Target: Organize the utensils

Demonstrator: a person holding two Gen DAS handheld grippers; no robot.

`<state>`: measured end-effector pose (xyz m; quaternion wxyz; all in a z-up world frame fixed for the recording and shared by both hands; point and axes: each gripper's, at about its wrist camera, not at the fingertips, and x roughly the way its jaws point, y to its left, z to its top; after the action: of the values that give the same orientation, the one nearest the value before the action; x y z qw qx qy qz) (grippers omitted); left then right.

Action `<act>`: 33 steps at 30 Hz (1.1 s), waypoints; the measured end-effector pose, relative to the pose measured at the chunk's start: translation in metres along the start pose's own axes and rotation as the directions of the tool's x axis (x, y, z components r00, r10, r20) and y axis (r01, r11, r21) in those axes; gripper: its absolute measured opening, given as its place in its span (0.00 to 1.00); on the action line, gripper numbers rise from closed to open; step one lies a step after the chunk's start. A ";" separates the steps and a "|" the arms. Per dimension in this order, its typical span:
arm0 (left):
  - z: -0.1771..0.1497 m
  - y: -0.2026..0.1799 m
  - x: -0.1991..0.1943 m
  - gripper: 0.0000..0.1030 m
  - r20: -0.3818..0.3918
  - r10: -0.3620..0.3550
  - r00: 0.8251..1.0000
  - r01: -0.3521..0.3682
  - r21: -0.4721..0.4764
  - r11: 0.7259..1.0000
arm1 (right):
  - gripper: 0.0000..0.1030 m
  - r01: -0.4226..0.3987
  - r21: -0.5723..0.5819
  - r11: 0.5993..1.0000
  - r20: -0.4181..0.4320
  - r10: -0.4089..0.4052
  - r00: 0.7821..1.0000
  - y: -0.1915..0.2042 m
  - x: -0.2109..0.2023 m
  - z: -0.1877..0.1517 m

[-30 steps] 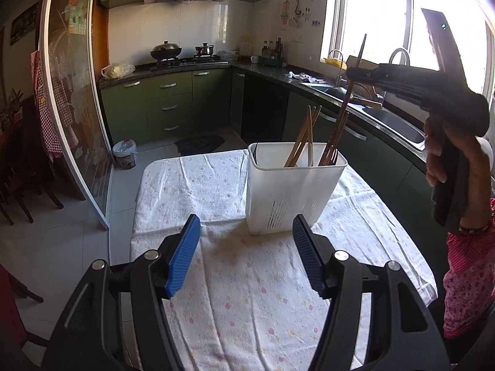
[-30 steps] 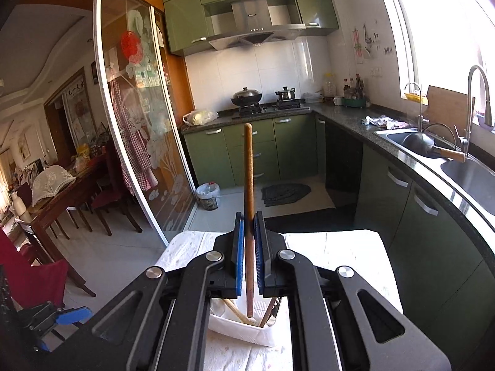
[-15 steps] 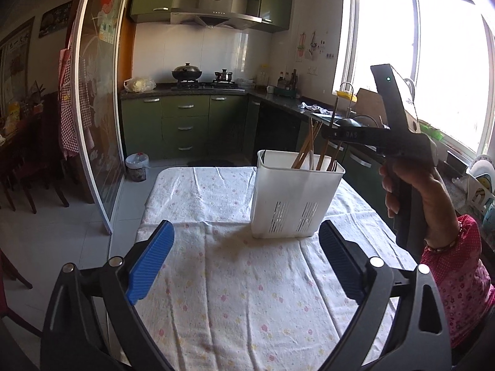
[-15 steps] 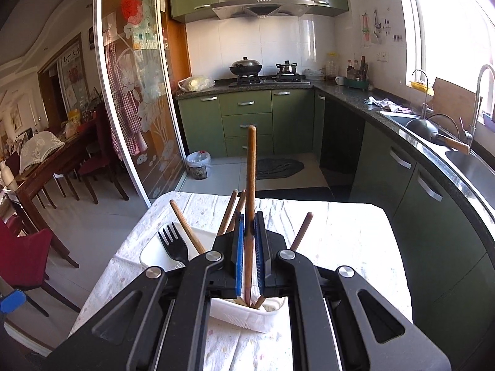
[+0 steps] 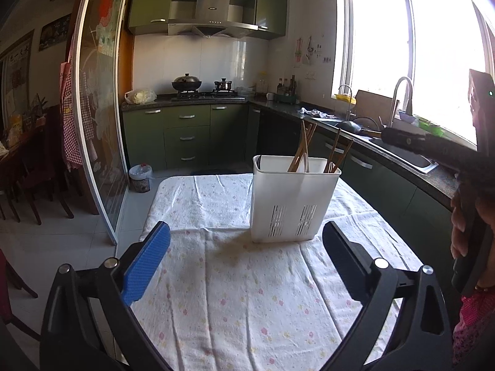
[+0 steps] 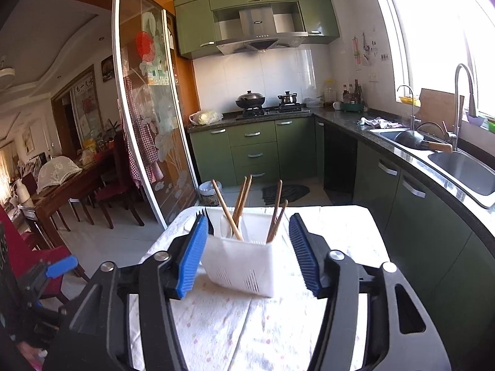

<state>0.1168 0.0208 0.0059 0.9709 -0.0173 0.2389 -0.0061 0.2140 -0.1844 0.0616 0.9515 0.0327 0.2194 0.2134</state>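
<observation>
floral tablecloth [image 6: 247, 324] bears caddy [image 6: 241, 266], framed between parted right fingers [image 6: 190, 259].

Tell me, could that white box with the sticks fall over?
Maybe. The white utensil holder is tall and narrow, and the wooden chopsticks lean out over its rim, so a knock from the open right claw close in front of it might tip it. It also sits on a wrinkled tablecloth, so tugging the cloth could drag it along.

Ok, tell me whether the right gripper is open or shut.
Open. The right gripper has its blue pads spread wide, nothing between them; the white utensil holder sits beyond on the table.
</observation>
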 end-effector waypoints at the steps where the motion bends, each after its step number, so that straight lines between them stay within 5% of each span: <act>1: 0.000 -0.004 0.001 0.91 0.003 -0.001 1.000 0.001 0.011 1.000 | 0.67 0.001 -0.009 1.000 0.001 -0.001 1.000 0.001 -0.006 -0.011; 4: 0.002 -0.015 0.004 0.91 0.019 0.004 1.000 -0.005 0.039 0.999 | 0.75 0.033 -0.022 0.999 -0.003 -0.033 0.999 0.003 -0.017 -0.042; 7: 0.002 -0.024 0.004 0.91 0.028 0.006 1.000 -0.008 0.052 0.999 | 0.96 0.015 0.001 1.000 0.006 -0.015 1.000 0.000 -0.032 -0.066; 17: -0.009 -0.036 -0.038 0.93 0.067 -0.010 0.998 0.007 0.052 0.999 | 0.95 0.048 -0.043 0.998 0.065 -0.045 0.997 0.015 -0.109 -0.118; 33: -0.025 -0.031 -0.110 0.93 0.127 0.009 0.992 -0.019 0.077 0.997 | 0.96 0.079 -0.008 0.997 0.162 -0.077 0.984 0.020 -0.227 -0.132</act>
<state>0.0076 -0.0089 0.0355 0.9840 0.0219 0.1765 -0.0075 -0.0350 -0.2653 0.0372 0.9739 0.0345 0.1414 0.1741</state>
